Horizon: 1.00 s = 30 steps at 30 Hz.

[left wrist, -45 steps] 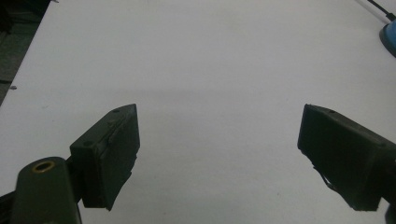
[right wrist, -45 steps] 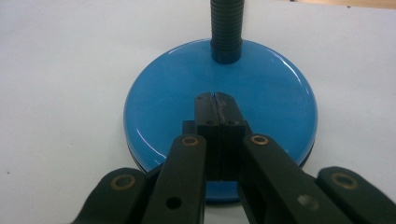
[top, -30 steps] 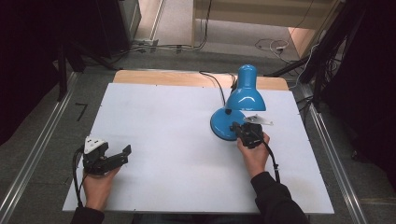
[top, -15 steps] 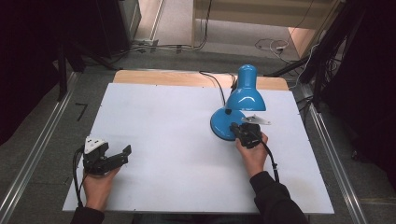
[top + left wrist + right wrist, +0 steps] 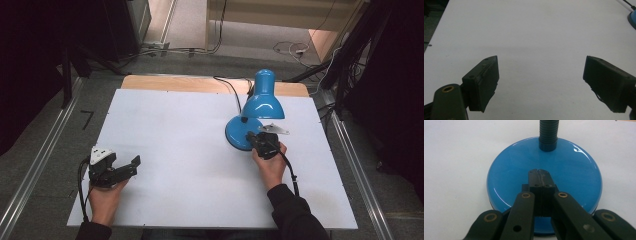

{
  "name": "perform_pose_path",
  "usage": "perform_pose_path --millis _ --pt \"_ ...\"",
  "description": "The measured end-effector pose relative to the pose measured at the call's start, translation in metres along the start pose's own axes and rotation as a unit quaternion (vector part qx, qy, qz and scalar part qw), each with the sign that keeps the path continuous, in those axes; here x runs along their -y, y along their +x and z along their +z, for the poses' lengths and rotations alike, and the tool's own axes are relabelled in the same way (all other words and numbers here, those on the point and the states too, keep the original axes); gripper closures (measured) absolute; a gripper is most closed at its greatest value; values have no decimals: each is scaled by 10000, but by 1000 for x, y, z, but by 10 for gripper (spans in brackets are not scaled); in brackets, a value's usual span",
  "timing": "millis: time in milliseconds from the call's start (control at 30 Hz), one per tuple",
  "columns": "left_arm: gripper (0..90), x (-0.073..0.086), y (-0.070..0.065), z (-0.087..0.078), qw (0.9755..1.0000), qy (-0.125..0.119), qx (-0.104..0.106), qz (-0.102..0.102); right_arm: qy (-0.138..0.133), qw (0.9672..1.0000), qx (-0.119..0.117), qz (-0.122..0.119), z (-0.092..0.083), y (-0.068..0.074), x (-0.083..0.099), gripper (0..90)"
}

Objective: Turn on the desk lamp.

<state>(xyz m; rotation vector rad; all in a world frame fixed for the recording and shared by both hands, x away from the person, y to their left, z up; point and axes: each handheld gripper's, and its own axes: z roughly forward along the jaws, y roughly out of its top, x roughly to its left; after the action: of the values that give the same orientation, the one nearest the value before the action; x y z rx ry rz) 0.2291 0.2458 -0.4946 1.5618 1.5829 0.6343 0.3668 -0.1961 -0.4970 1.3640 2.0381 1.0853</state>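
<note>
Lamp base (image 5: 544, 180) sits right under my right gripper (image 5: 539, 173), glossy blue and round, and my two black jaws are pressed flat together with no gap between them. Their tips rest over the middle of the disc, just short of the dark ribbed neck (image 5: 548, 135) that rises from its far side. Whether the tips actually touch the blue surface I cannot tell; nothing is caught between them.

From the high view, my right gripper (image 5: 256, 141) lies at the near right edge of the lamp base (image 5: 240, 132), my right hand (image 5: 270, 165) behind it and its cable running back along my dark sleeve. The blue lamp shade (image 5: 263, 100) leans over the far side of the base, and the lamp's black cord (image 5: 230, 90) trails off toward the wooden strip at the far end of the table (image 5: 175, 130). A small pale flat piece (image 5: 276, 130) lies just right of the base, beside my gripper; it is too small to make out.

My left gripper (image 5: 122, 170) is well apart from all this, near the table's near left corner, held in my left hand (image 5: 106, 195). In its own view my left gripper (image 5: 541, 75) has its jaws spread wide, bare white table between them, holding nothing. A sliver of blue shows at the upper right edge there.
</note>
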Motion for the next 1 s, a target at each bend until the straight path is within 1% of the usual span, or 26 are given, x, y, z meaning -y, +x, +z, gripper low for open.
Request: perform_pose_path --millis 167,567,1000 --pt "141 0 0 0 10000 -7 -1 1 -19 10000 2 -17 0 1 0 878" --pt "143 0 0 -1 10000 -22 -1 -6 -48 9998 89 -194 0 4 1 879" --pt "144 0 0 -1 10000 -32 -1 -1 -75 9996 131 -223 -1 5 3 879"
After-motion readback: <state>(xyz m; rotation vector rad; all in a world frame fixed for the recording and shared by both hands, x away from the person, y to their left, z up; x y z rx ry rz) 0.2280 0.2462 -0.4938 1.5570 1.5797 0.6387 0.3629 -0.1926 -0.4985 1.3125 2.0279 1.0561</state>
